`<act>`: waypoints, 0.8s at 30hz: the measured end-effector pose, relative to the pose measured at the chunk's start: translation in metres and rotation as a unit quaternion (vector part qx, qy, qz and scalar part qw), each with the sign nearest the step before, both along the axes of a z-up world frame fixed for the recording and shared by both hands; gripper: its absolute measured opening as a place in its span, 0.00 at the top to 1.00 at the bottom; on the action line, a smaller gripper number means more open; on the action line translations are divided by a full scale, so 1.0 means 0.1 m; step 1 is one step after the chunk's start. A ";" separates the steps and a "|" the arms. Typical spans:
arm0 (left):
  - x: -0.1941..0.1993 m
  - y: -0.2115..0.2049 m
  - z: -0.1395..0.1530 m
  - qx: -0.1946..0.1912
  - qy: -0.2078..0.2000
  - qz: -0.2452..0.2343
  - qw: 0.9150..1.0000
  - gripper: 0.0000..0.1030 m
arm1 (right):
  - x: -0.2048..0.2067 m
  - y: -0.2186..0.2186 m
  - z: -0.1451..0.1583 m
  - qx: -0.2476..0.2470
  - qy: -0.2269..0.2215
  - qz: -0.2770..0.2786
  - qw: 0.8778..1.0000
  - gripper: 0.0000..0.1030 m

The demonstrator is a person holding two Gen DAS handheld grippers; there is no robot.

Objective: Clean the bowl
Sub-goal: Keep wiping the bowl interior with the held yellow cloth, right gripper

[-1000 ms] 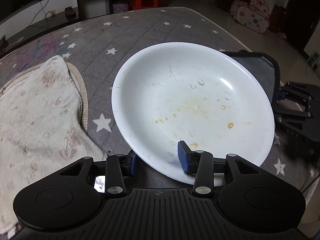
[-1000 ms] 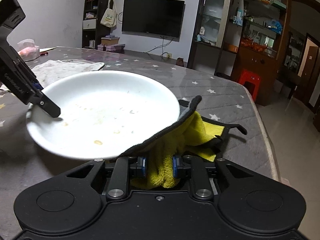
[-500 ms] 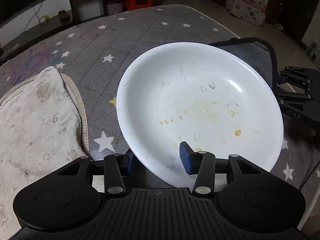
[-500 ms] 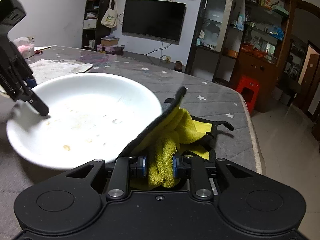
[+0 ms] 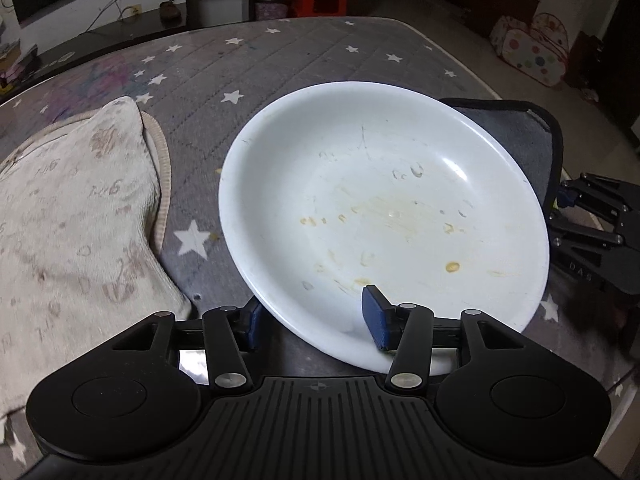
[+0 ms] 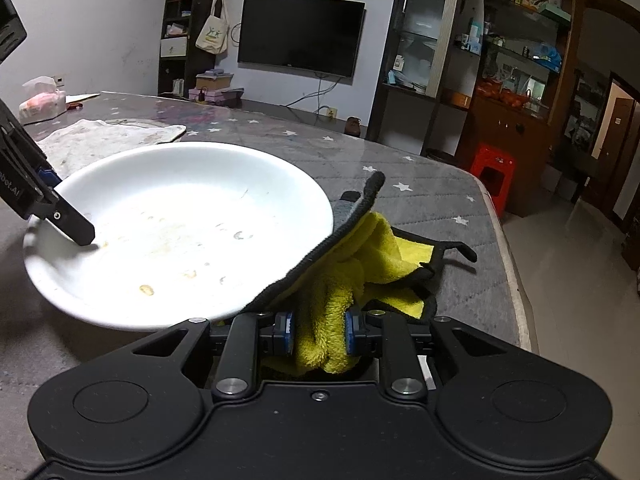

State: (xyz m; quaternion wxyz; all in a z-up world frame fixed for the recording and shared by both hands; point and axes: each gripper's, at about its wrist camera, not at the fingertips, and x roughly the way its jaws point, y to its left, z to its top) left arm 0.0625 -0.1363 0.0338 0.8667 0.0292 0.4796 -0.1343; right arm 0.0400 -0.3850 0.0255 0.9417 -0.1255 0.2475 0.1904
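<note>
we tilt stained bowl [image 5: 384, 208] in left gripper [image 5: 316, 324], jaws opening astride rim; right gripper [image 6: 318, 334] pinches yellow cloth [image 6: 360, 264], ready to wipe.

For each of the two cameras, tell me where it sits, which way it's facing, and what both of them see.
Left wrist: sits on the left gripper, looking steeply down at the stained white bowl and beige towel; its own jaws are opening astride the bowl's near rim.
Right wrist: sits on the right gripper, looking across the star-patterned table toward a TV; its own jaws are clamped on the yellow cloth.
Shared: bowl, towel, table, cloth, and each view shows the other gripper.
</note>
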 end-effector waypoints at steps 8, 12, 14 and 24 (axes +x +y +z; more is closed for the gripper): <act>-0.08 -0.03 0.02 0.003 -0.011 0.007 1.000 0.51 | -0.20 0.07 0.00 -0.002 -0.001 -0.003 1.000 0.76; -0.10 -0.02 0.02 0.003 -0.012 0.007 1.000 0.51 | -0.33 0.09 0.00 -0.002 0.001 -0.001 1.000 0.76; -0.11 -0.02 0.02 0.004 -0.012 0.005 1.000 0.51 | -0.39 0.12 0.01 -0.002 0.001 0.001 1.000 0.76; -0.15 0.05 0.02 0.011 -0.016 -0.009 1.000 0.53 | -0.63 0.22 0.04 -0.005 0.007 0.015 1.000 0.76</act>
